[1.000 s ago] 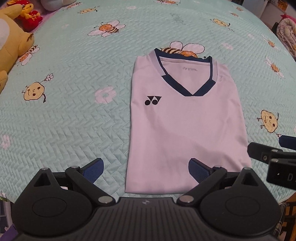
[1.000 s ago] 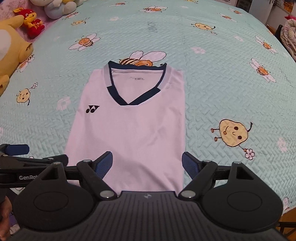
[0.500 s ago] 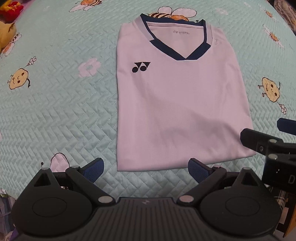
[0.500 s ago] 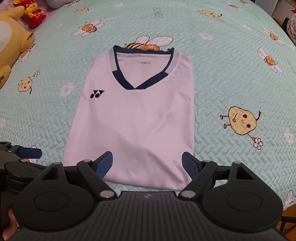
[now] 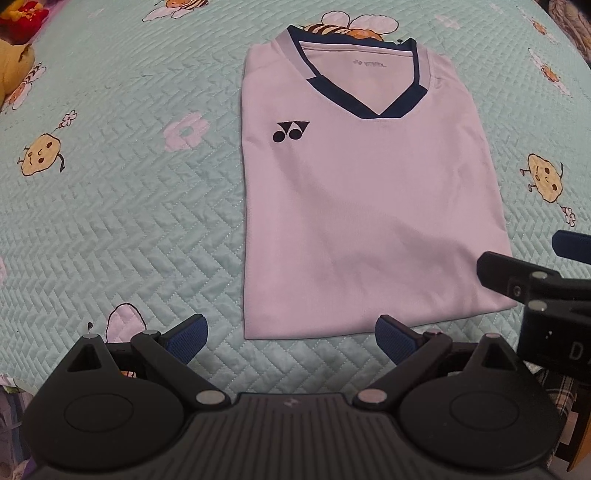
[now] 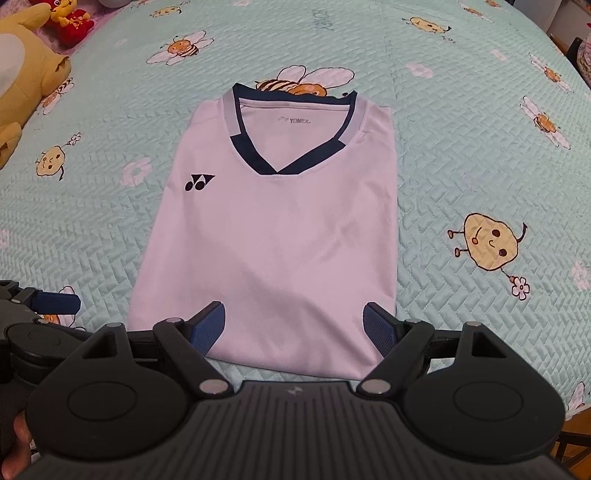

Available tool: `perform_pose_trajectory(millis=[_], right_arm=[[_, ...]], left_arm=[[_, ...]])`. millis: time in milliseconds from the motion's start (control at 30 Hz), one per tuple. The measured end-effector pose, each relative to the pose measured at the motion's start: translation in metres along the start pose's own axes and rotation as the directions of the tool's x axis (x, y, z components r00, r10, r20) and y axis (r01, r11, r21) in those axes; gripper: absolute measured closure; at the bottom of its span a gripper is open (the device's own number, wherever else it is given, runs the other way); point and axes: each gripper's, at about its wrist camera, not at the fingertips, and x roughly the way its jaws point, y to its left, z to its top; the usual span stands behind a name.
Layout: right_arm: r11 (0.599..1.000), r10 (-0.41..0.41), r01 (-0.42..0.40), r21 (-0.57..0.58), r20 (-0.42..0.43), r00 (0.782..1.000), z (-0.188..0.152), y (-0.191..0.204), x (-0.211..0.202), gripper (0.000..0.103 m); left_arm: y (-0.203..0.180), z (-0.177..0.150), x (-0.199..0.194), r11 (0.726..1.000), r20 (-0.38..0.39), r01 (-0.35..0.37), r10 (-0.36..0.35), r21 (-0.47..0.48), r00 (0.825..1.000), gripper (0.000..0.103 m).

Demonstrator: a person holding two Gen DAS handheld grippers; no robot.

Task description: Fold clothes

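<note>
Lying flat on the bed, the shirt point(image 5: 369, 206) was face up with its sleeves tucked out of sight, so that it formed a tall rectangle. It was pale lilac, with a navy V-neck collar point(image 6: 291, 147) at the far end and a small dark logo point(image 5: 290, 131) on the chest. Its hem lay nearest the cameras. Under it the bedspread point(image 5: 129, 229) was mint green and quilted in a herringbone stitch, printed with bees, flowers and little potato-like figures; one printed bee point(image 6: 303, 83) peeked out just beyond the collar.

The left hand-held gripper point(image 5: 290, 339) had its blue-padded fingers spread wide and held nothing. It sat just short of the hem, near the shirt's near-left corner, with bare bedspread between its fingers. Whether its pads touched the bedspread could not be told.

The right hand-held gripper point(image 6: 293, 326) was likewise spread wide and empty. Its fingers framed the near-right part of the hem, with the right pad point(image 6: 378, 332) close to the shirt's right edge. In the left wrist view the same tool point(image 5: 535, 280) showed at the right edge, beside the shirt's near-right corner.

A yellow plush toy point(image 6: 26, 85) and a red one point(image 6: 72, 20) rested at the far-left edge of the bed, well apart from the shirt.
</note>
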Motion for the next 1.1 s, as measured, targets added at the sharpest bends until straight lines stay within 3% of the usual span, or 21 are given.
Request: perform_pose_trajectory(millis=[300,367,467,600,633,733,867,1033,1100], right_arm=[[0.999,0.035,-0.035,-0.002,0.01,0.999,0.0,0.0,-0.004,0.021],[0.993,0.117,-0.118,0.015,0.052,0.992,-0.002,-0.012,-0.01,0.022],[0.954,0.285,-0.295,0.058,0.134,0.949,-0.011,-0.042,-0.015,0.022],[0.826,0.491,-0.528,0.199,0.206,0.846,-0.029,-0.088,0.002,0.022],[0.805,0.511,-0.55,0.222,0.212,0.833,-0.033,-0.094,0.009,0.022],[0.794,0.523,-0.559,0.239,0.2,0.829,-0.046,-0.097,0.03,0.022],[0.804,0.514,-0.545,0.239,0.181,0.838,-0.056,-0.089,0.06,0.022],[0.809,0.522,-0.515,0.285,0.058,0.851,-0.076,-0.08,0.091,0.021],[0.766,0.573,-0.563,0.31,0.068,0.817,-0.077,-0.084,0.084,0.021]], left_arm=[[0.003,-0.002,-0.003,1.0,0.01,0.026,-0.026,-0.006,1.0,0.003],[0.009,-0.004,-0.005,0.999,0.018,0.044,-0.043,-0.03,0.999,0.003],[0.022,-0.006,-0.005,0.994,0.032,0.065,-0.062,-0.084,0.998,0.003],[0.03,-0.009,-0.001,0.987,0.048,0.097,-0.092,-0.126,0.995,0.003],[0.029,-0.01,0.002,0.988,0.043,0.095,-0.09,-0.123,0.995,0.003],[0.027,-0.011,0.012,0.989,0.014,0.085,-0.084,-0.122,0.996,0.003],[0.026,-0.013,0.021,0.989,-0.007,0.078,-0.079,-0.129,0.997,0.003],[0.034,-0.013,0.025,0.989,-0.01,0.051,-0.053,-0.141,0.999,0.003],[0.04,-0.012,0.029,0.987,-0.016,0.052,-0.055,-0.152,0.998,0.003]])
